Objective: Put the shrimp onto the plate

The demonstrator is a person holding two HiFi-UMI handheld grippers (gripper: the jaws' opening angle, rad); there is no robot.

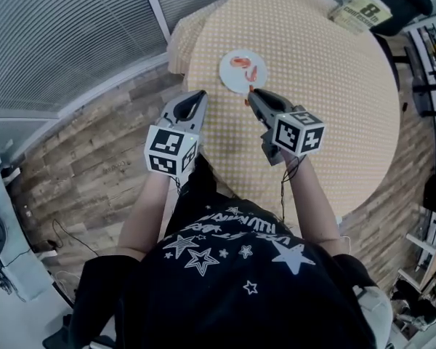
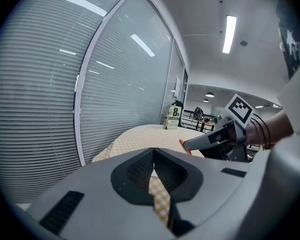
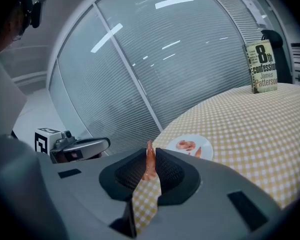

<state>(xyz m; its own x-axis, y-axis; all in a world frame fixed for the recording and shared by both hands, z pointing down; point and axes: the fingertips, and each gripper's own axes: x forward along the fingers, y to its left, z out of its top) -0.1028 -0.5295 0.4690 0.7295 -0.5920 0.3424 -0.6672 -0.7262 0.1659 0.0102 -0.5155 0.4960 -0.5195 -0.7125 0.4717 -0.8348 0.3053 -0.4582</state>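
Observation:
A white plate (image 1: 229, 76) lies near the left edge of the round yellow-checked table (image 1: 334, 122), with two orange shrimp on it (image 1: 240, 62). My right gripper (image 1: 251, 94) hangs just short of the plate, shut on another shrimp (image 3: 150, 164) that stands upright between its jaws. The plate (image 3: 204, 143) with its shrimp (image 3: 186, 145) lies just beyond those jaws. My left gripper (image 1: 201, 95) hovers left of the plate at the table's rim, shut, nothing held (image 2: 153, 159). The right gripper (image 2: 210, 140) shows in the left gripper view with the shrimp tip at its nose.
A book (image 1: 362, 7) stands upright at the table's far side (image 3: 260, 66). Slatted glass walls (image 1: 65, 35) curve round the left. Wooden floor (image 1: 87, 173) lies below the table's left edge. Racks (image 1: 432, 64) stand at the right.

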